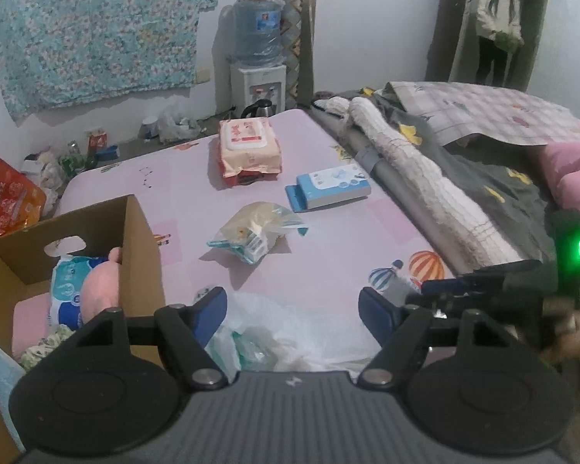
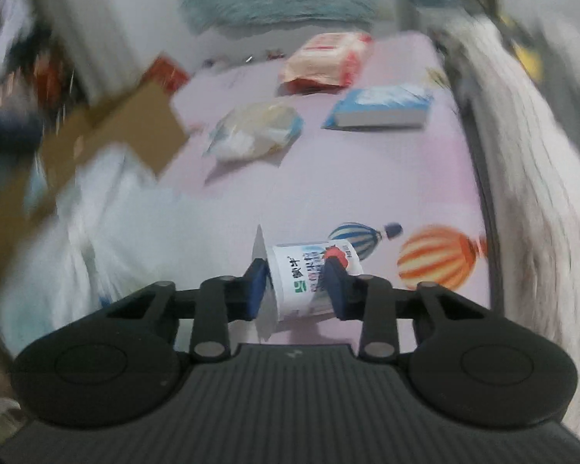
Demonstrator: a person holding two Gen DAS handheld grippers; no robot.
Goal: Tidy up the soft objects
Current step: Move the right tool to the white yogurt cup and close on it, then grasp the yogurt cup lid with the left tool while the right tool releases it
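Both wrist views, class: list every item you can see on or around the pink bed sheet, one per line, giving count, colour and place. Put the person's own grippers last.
Cardboard box: one, brown, left edge of bed, holding soft packs.
Wet wipes pack: one, orange-pink, far centre of sheet.
Tissue pack: one, blue-white, right of centre.
Clear bag of small packets: one, yellowish, mid sheet.
White plastic bag: one, near edge, between the left fingers.
Yogurt cup: one, white, lying sideways.
Water dispenser: one, white with blue bottle, by the wall.
Left gripper: open, empty.
Right gripper: shut on the yogurt cup.

sheet (image 1: 328,232): pink (striped balloon prints) | box (image 1: 143,255): brown | wipes pack (image 1: 249,147): orange-white
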